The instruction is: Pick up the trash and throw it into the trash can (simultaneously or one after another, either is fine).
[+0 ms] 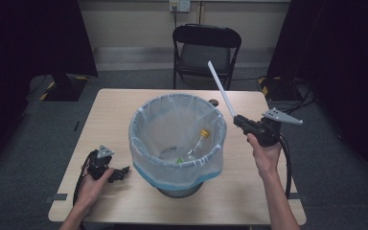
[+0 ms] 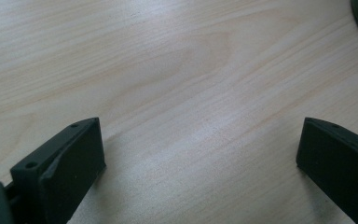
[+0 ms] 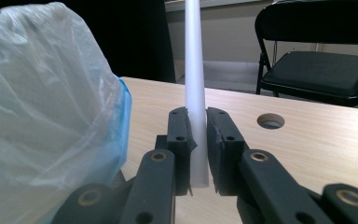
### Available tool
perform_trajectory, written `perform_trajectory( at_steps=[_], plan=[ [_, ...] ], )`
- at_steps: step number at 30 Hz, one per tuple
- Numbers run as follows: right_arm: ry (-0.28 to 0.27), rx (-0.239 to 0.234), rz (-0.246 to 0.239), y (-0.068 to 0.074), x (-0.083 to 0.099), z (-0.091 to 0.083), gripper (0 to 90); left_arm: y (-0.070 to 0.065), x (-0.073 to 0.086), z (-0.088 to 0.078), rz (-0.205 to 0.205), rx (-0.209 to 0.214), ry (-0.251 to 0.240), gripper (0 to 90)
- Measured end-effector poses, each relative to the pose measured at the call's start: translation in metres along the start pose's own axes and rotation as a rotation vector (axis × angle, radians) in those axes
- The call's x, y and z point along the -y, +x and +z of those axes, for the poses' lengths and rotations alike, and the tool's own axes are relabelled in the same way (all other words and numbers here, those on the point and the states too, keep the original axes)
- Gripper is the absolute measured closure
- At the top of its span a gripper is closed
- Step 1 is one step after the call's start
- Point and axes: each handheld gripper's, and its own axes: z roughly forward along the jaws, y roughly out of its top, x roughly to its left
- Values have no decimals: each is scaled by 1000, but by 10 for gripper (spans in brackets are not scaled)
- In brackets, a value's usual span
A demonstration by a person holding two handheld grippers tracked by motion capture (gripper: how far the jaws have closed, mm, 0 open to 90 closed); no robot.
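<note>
While the lined bin (image 1: 177, 143) is taking up the desk's (image 1: 110, 110) centre, bare wood is lying open at both sides. Right claw (image 1: 237, 120) is clamping a white tube (image 1: 220, 88) beside the bin's right rim, long axis slanting up and away toward the chair (image 1: 206, 48). Left claw (image 2: 200, 163) is resting apart on the desk near the front-left edge, nothing between.

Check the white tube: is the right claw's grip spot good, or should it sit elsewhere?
Likely fine. The right claw is shut on the white tube at its lower end, pads flat on opposite sides. The tube is long, thin and round, so a crosswise grip near one end leaves the rest free to tip into the bin.
</note>
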Motion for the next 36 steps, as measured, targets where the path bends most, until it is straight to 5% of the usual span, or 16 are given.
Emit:
perform_trajectory(
  at_steps=[24,36],
  plan=[
    [-111,-72,-33,20,-51,-10,804,0,0,0,0,1,0,3],
    [-177,-111,-79,43,-74,-13,804,0,0,0,0,1,0,3]
  ],
)
